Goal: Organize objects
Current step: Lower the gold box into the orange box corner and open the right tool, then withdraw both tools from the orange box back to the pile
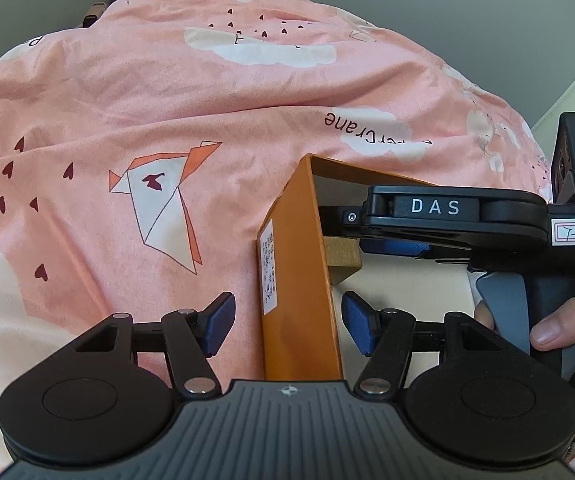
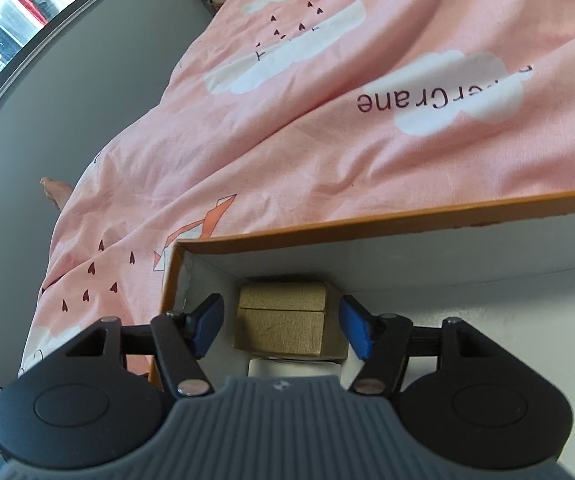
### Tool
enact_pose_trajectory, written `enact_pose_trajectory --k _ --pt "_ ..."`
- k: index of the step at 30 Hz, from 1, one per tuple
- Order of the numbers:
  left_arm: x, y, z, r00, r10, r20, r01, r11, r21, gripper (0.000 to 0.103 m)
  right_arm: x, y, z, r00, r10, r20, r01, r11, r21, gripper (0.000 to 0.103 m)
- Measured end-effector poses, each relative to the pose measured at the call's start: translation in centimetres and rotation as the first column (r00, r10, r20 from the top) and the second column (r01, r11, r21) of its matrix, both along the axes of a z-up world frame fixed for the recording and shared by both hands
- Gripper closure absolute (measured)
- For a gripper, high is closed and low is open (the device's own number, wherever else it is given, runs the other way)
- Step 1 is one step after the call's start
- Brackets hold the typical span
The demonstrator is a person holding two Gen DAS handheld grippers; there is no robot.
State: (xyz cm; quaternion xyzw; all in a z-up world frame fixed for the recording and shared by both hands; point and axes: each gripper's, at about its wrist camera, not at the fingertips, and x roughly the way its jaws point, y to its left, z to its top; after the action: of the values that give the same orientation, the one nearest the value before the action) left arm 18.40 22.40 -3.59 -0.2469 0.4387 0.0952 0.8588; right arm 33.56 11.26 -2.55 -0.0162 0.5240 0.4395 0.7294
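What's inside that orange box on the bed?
Inside the orange box sits a small tan box in the corner, with something white just in front of it. The right claw hides most of that white thing and the floor nearby.

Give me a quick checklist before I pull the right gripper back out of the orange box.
1. Right gripper jaws apart: ok; pads stand clear of the small tan box.
2. Tan box inside the orange box: ok, in the corner.
3. Tan box resting flat: cannot tell; a white item lies at its near edge.
4. Left gripper astride the orange box wall, pads not pressing: ok.
5. Box steady on the pink duvet: cannot tell.
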Motion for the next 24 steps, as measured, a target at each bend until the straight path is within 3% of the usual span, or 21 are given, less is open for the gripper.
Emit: enact_pose_trajectory --k 3,5,9,11,19,24 --pt "-0.1 -0.2 0.1 1.000 -0.004 -0.002 0.004 1.000 0.003 0.032 0.0 -0.3 0.0 1.000 0.004 -0.002 -0.004 1.000 -0.006 0.049" --pt "-0.1 -0.3 0.1 1.000 -0.006 -0.007 0.006 1.000 0.006 0.032 0.0 -0.3 -0.2 1.000 0.008 -0.005 -0.008 1.000 -0.016 0.063" --pt "-0.3 -0.7 0.2 1.000 -0.005 -0.013 0.005 1.000 0.016 0.032 0.0 -0.3 -0.7 1.000 0.010 -0.008 -0.010 1.000 -0.010 0.066" --pt "-0.5 -1.0 0.5 1.000 -0.006 -0.010 0.006 1.000 0.027 0.031 0.2 -0.4 -0.6 1.000 0.008 -0.009 -0.009 1.000 -0.011 0.073" --pt "-2.1 -3.4 3.1 0.998 -0.037 0.042 0.032 0.992 0.120 0.026 -2.1 -3.9 2.7 0.996 0.041 0.080 -0.044 0.999 0.031 0.072" --pt "-4.2 -5.8 5.2 0.993 -0.069 0.098 0.050 0.981 0.185 0.026 -5.1 -7.5 5.4 0.977 0.063 0.202 -0.078 0.995 0.069 0.071"
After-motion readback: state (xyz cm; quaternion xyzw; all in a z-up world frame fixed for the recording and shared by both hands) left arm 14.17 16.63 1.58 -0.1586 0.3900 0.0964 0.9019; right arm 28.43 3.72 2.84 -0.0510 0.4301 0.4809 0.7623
